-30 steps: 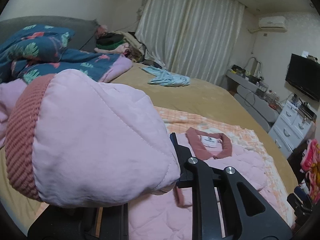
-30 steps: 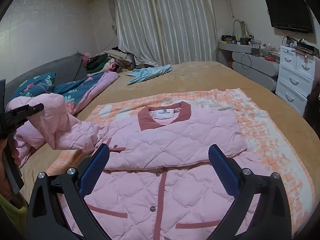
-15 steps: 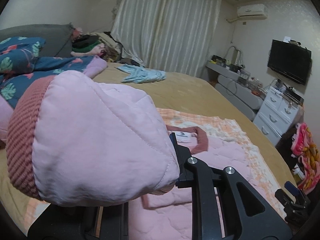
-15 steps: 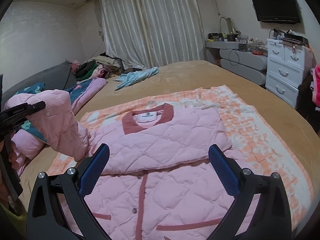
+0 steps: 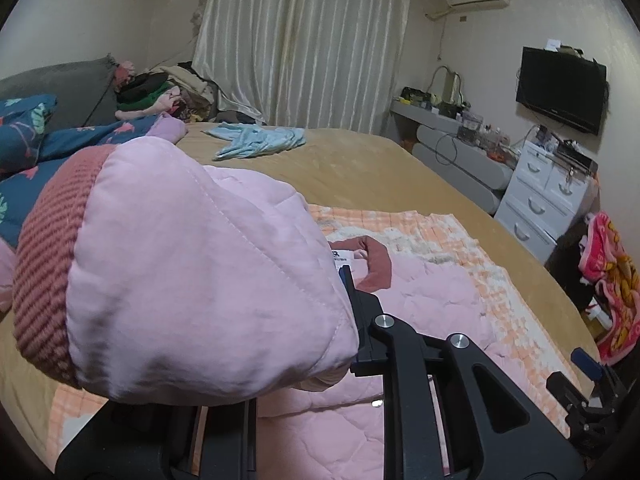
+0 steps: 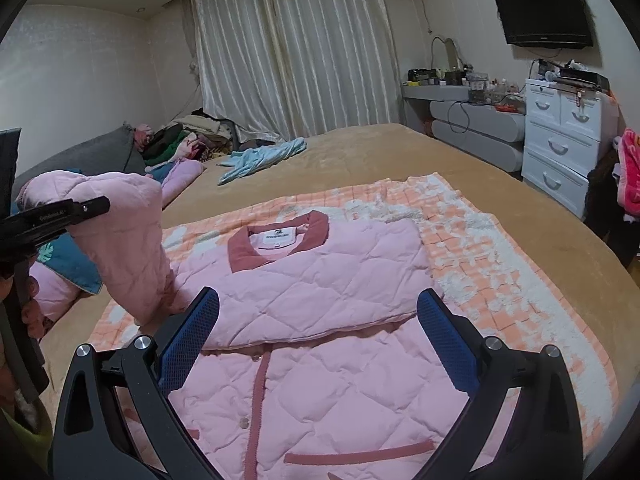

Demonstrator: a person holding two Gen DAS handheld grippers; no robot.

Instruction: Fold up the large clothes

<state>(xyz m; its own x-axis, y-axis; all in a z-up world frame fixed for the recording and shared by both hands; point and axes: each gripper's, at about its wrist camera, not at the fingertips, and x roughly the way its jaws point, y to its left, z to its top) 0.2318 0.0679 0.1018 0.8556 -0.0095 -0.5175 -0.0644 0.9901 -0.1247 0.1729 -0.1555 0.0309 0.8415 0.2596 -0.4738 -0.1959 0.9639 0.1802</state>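
A pink quilted jacket (image 6: 320, 280) with a dark pink collar lies front up on an orange checked blanket (image 6: 500, 264) on the bed. One sleeve is folded across its chest. My left gripper (image 5: 288, 320) is shut on the other sleeve (image 5: 192, 280), whose ribbed dark pink cuff (image 5: 52, 264) faces the camera; the left finger is hidden by the fabric. In the right wrist view this sleeve (image 6: 124, 240) is held up above the jacket's left side. My right gripper (image 6: 316, 336) is open and empty, hovering over the jacket's front.
The tan bed (image 6: 400, 152) holds a light blue garment (image 6: 264, 158) at the far side and a blue floral quilt (image 5: 28, 140) at left. White drawers (image 6: 568, 136) and a grey desk (image 6: 472, 120) stand right. A clothes pile (image 6: 188, 136) sits near the curtain.
My left gripper has carried the sleeve up and rightward, nearer the jacket's body. My right gripper has moved slightly lower over the jacket and stays open.
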